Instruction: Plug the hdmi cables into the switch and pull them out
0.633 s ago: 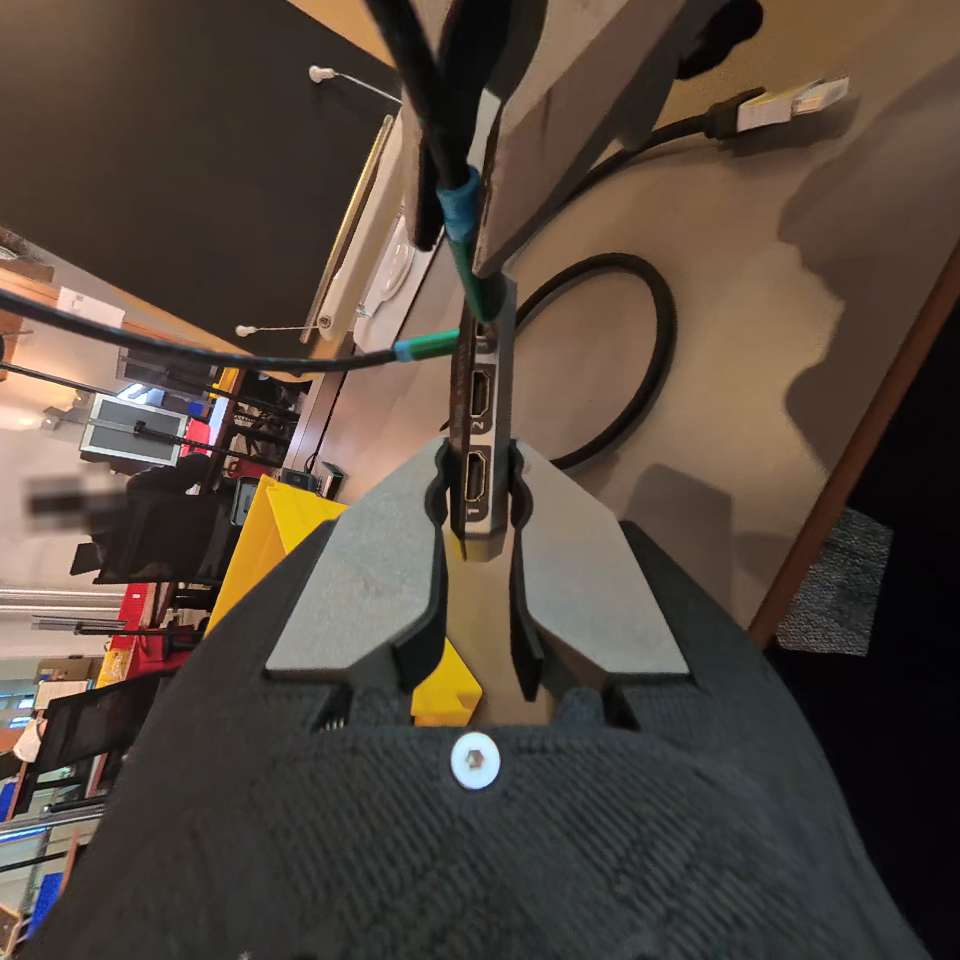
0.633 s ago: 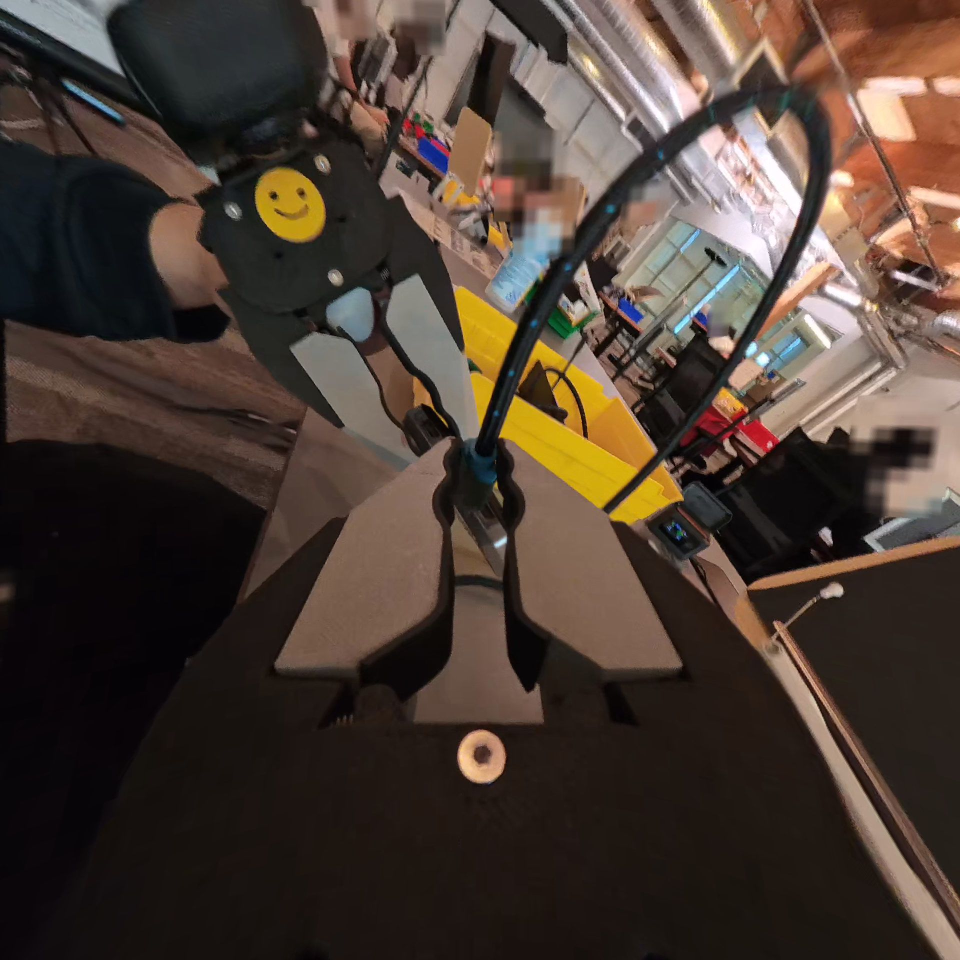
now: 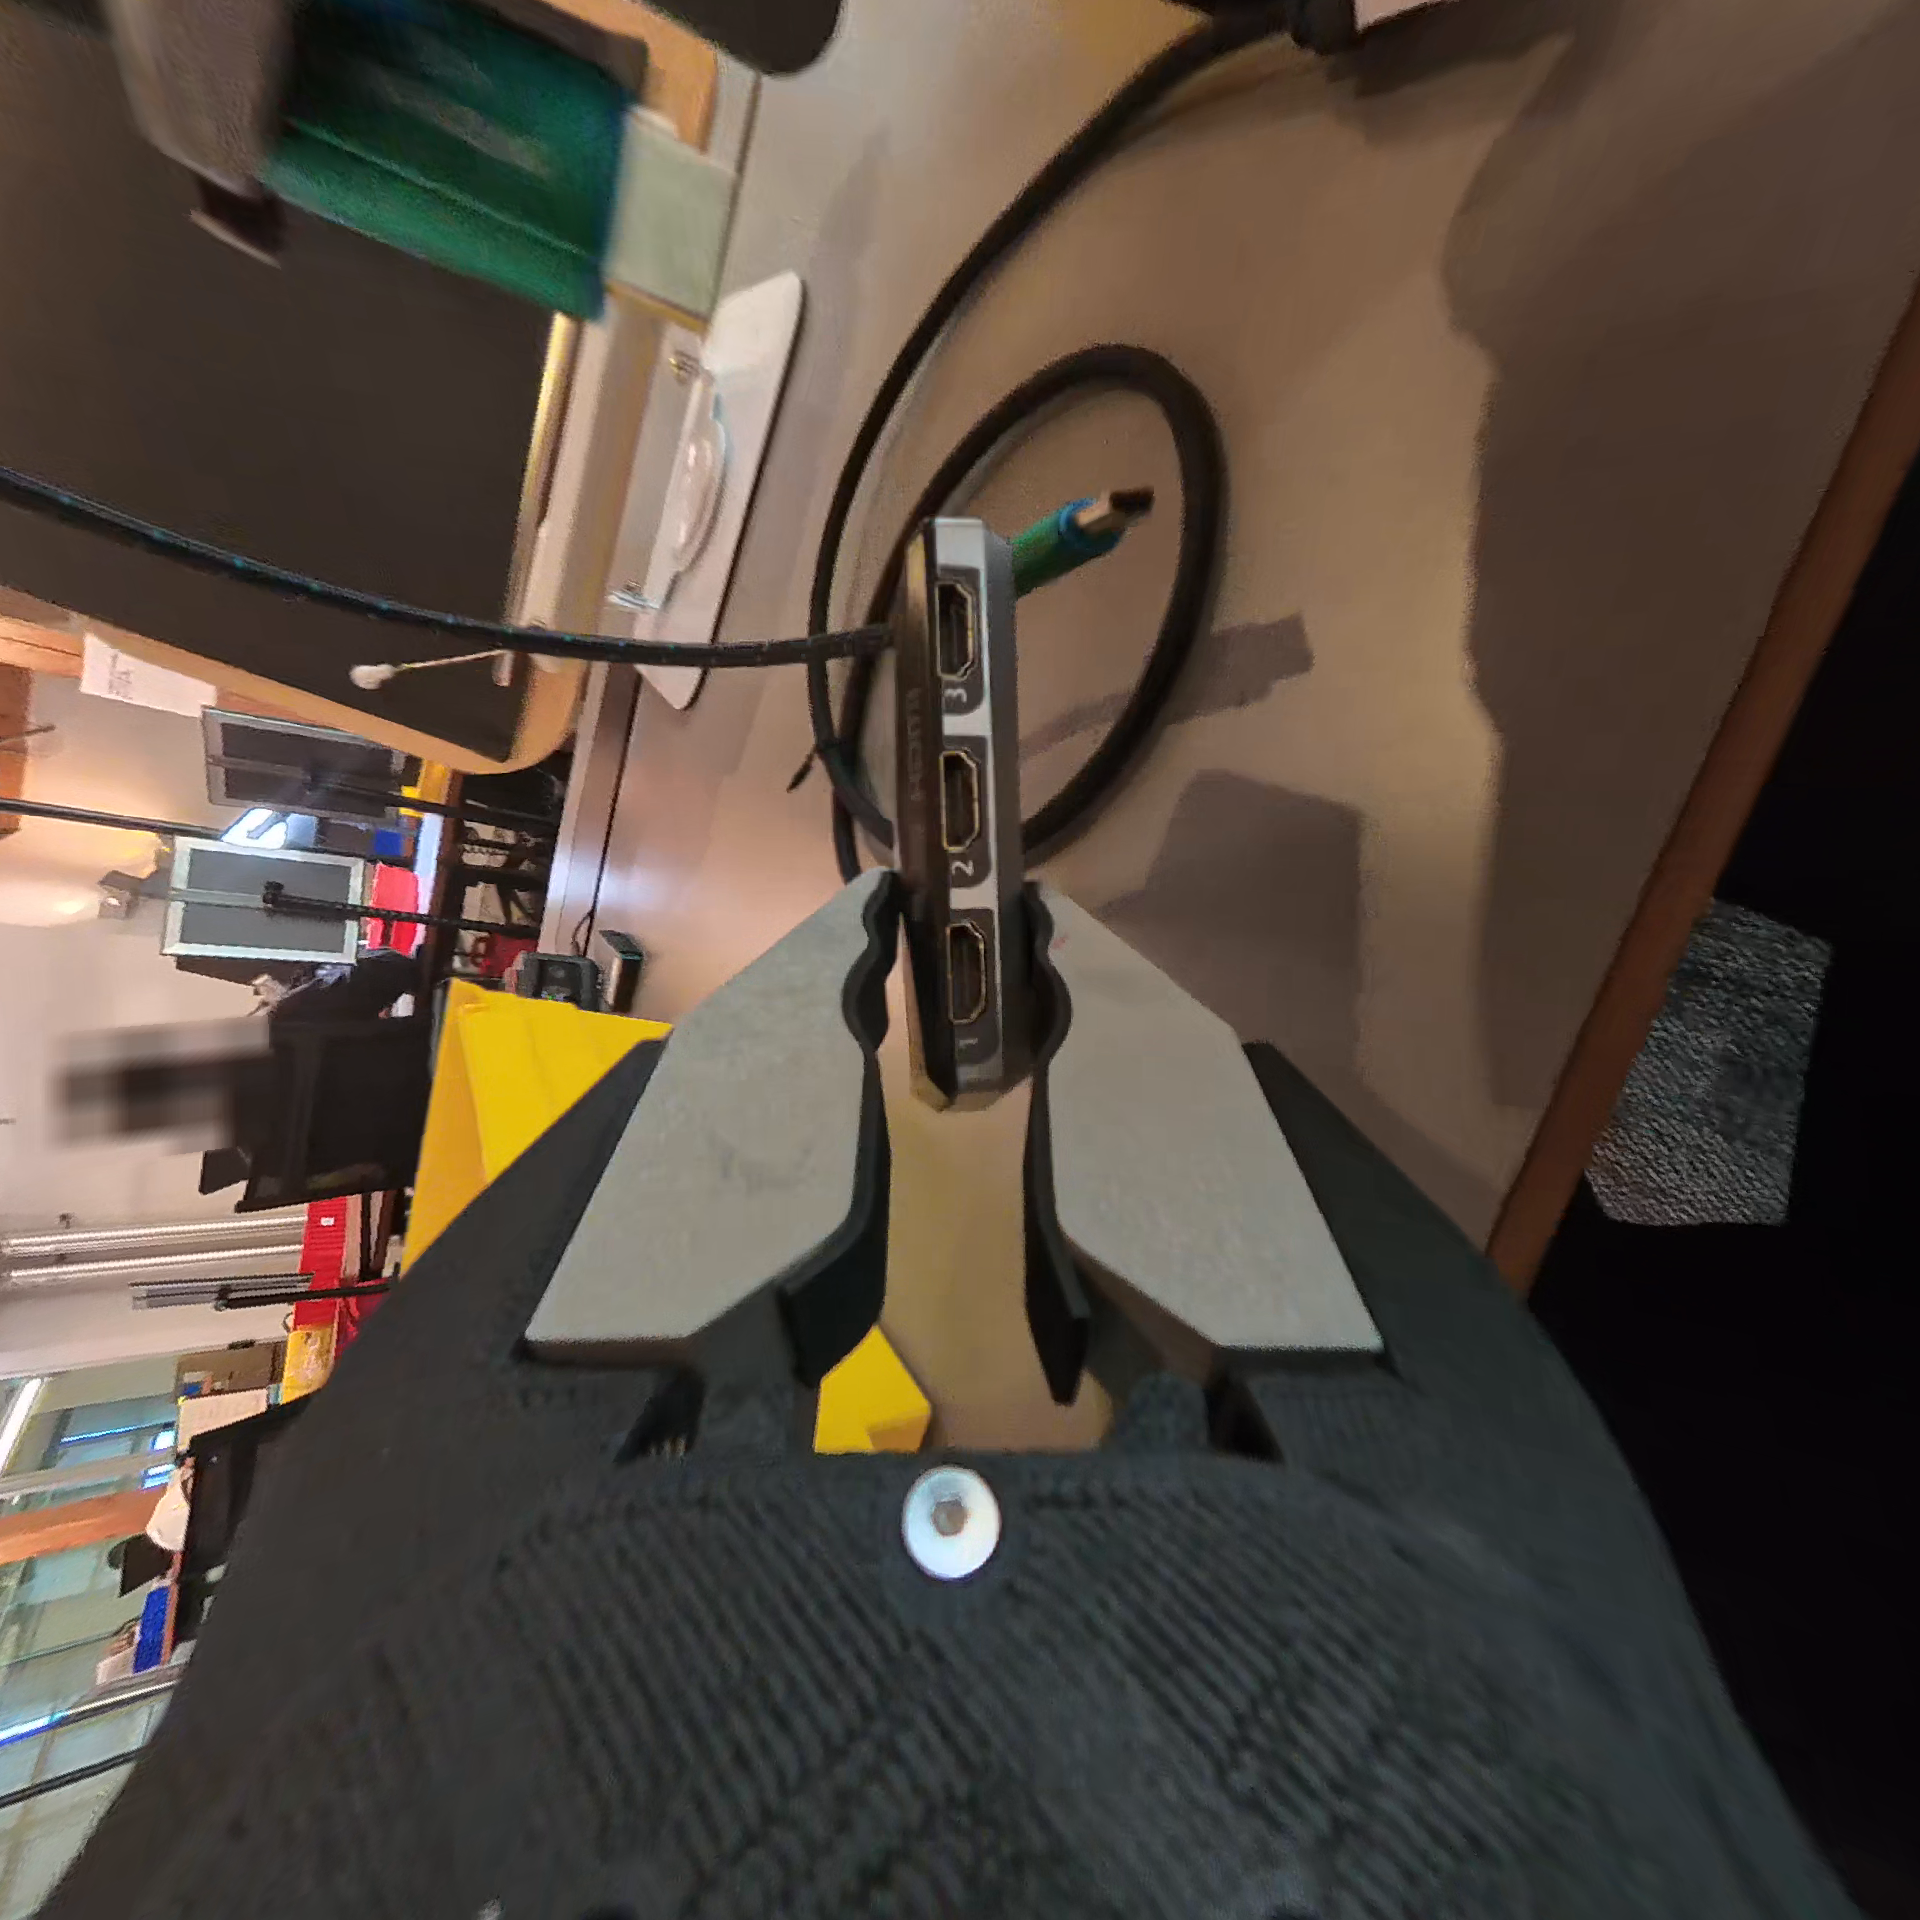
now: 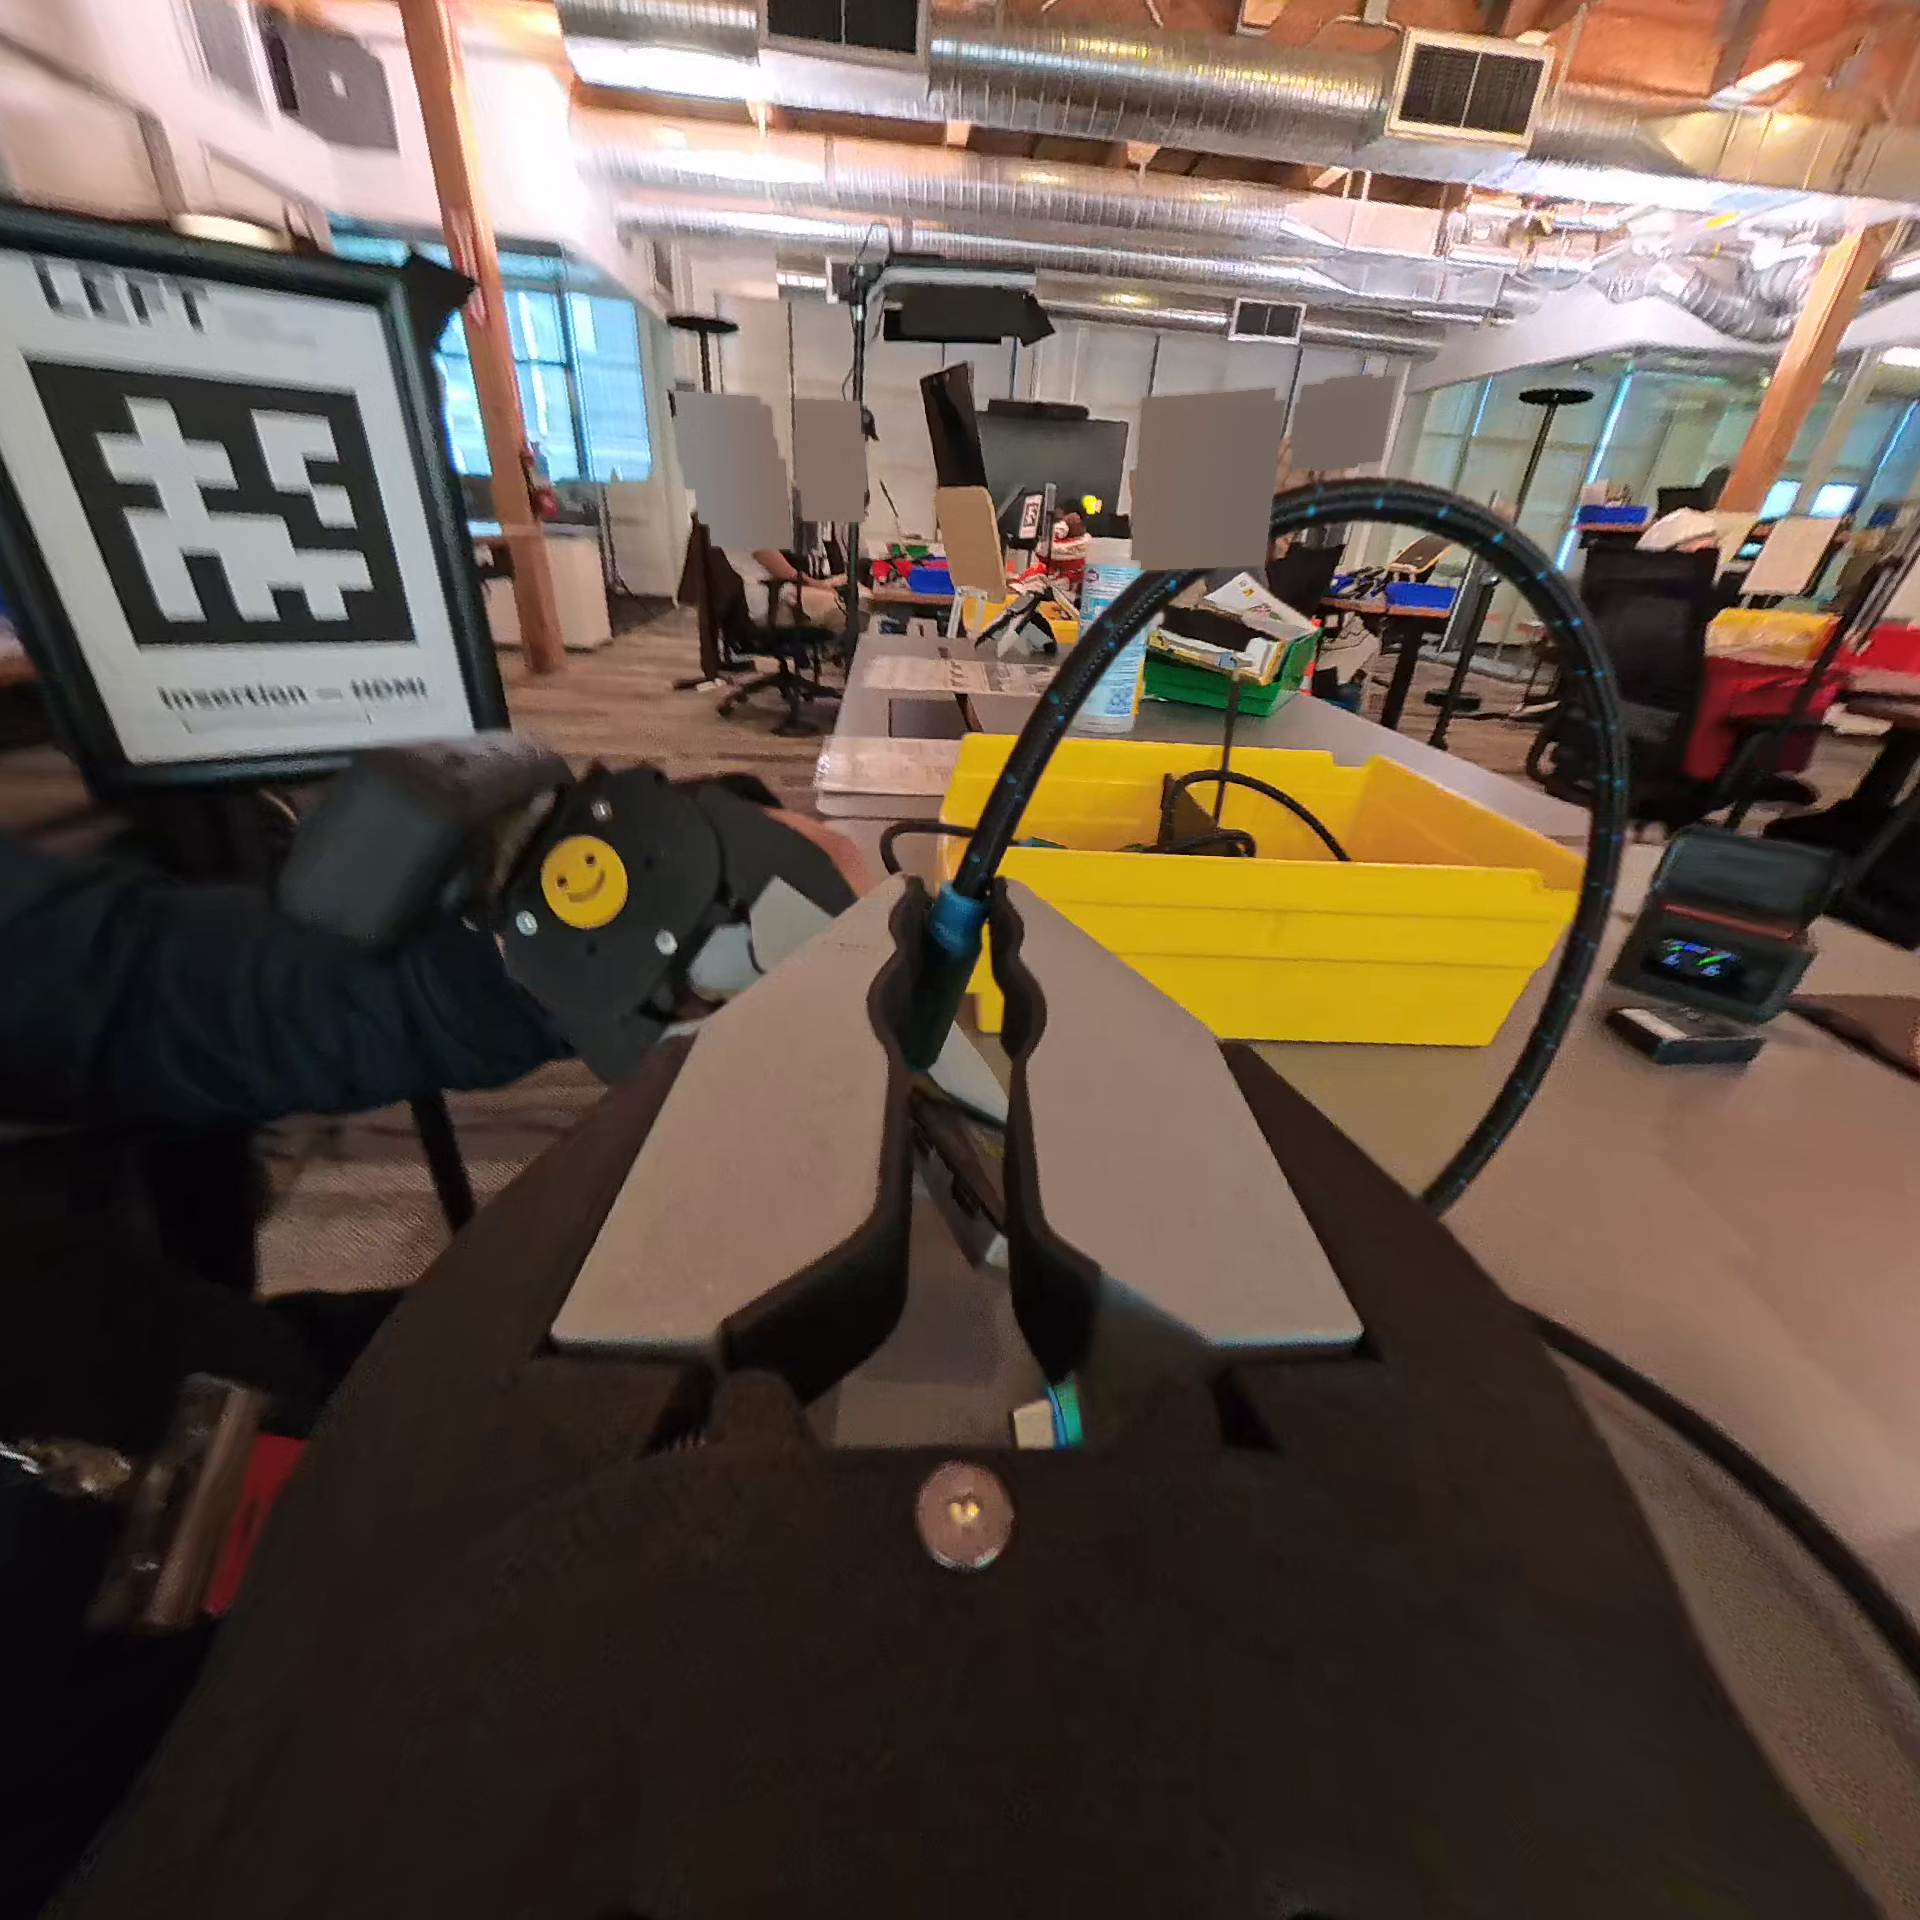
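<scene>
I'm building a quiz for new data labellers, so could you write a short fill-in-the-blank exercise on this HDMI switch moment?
1. The left gripper is shut on the ____.
2. The switch shows ____ ports in a row, all of them unplugged.
3. The right gripper grips a cable plug with a ____ collar.
4. Behind the right gripper, a ____ bin sits on the table.

Missing words: switch; three; blue; yellow
</scene>
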`<state>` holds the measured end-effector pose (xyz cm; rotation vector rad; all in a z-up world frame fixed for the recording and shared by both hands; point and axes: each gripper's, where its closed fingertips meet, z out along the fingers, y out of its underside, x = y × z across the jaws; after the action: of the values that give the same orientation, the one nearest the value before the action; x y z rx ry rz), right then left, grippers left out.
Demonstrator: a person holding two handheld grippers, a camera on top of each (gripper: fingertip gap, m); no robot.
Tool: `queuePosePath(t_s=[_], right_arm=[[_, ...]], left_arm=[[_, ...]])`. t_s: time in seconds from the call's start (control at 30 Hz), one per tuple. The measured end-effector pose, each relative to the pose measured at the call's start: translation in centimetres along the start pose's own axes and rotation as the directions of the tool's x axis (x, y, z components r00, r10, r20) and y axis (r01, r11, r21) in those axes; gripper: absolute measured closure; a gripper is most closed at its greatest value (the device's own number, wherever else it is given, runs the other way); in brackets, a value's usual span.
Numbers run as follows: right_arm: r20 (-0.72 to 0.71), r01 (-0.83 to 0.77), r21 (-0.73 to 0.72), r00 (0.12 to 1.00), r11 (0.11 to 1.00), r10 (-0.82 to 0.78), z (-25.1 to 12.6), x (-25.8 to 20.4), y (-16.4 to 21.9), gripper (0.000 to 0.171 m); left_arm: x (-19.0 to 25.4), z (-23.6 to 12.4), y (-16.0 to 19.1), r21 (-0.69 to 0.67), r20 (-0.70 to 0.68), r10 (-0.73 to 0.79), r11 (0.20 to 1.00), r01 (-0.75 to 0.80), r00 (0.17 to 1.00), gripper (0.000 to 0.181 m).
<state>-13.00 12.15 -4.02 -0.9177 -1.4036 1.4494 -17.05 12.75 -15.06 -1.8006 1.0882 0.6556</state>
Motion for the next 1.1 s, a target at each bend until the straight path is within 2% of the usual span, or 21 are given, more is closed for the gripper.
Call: queuePosePath(t_s=[0.1,0.17,0.2,0.27,0.37,0.43,0.53,0.63,0.8,0.93,1.1], right_arm=[[0.003,-0.152,0.040,0.988,0.988,0.152,-0.4,0.8,-0.5,0.161],[0.010,-0.343,0.091,0.939,0.935,0.343,-0.9,1.8,-1.1,0.161],[0.029,-0.472,0.127,0.881,0.872,0.473,-1.4,2.5,-1.4,0.162],[0.137,-0.687,0.222,0.724,0.692,0.676,-2.6,3.7,-2.5,0.162],[0.303,-0.833,0.325,0.540,0.448,0.785,-4.6,5.5,-3.2,0.163],[0.328,-0.855,0.337,0.499,0.395,0.802,-5.1,6.2,-2.8,0.163],[0.276,-0.839,0.350,0.517,0.416,0.810,-5.2,6.8,-2.2,0.163],[0.199,-0.801,0.372,0.562,0.469,0.803,-5.4,7.2,-2.0,0.163],[-0.020,-0.669,0.389,0.681,0.633,0.732,-5.6,7.7,-1.6,0.163],[-0.153,-0.535,0.323,0.785,0.781,0.601,-4.2,6.7,-1.8,0.162],[-0.235,-0.391,0.236,0.865,0.890,0.443,-1.4,4.4,-1.8,0.162]], left_arm=[[1.1,0.8,0.2,-0.007,-0.035,-0.011,1.000,0.011,0.999,0.158],[1.8,1.4,0.5,-0.018,-0.049,-0.002,1.000,0.002,0.999,0.156],[2.1,1.7,0.7,-0.023,-0.051,0.009,1.000,-0.011,0.999,0.155],[2.3,2.1,0.8,-0.027,-0.030,0.040,0.999,-0.041,0.999,0.155],[2.6,2.7,1.3,-0.062,0.011,0.099,0.993,-0.098,0.995,0.153],[2.8,2.6,1.0,-0.048,0.023,0.098,0.994,-0.097,0.995,0.152],[3.4,2.1,0.1,0.000,-0.060,0.016,1.000,-0.016,0.998,0.147],[3.2,1.7,0.1,0.001,-0.077,-0.007,1.000,0.007,0.997,0.138],[2.5,0.6,-0.2,0.023,-0.112,-0.064,0.998,0.067,0.992,0.130],[0.8,-1.5,-2.0,0.123,-0.132,-0.171,0.974,0.188,0.976,0.129],[-3.8,-4.4,-5.5,0.292,-0.002,-0.363,0.891,0.348,0.932,0.138]])
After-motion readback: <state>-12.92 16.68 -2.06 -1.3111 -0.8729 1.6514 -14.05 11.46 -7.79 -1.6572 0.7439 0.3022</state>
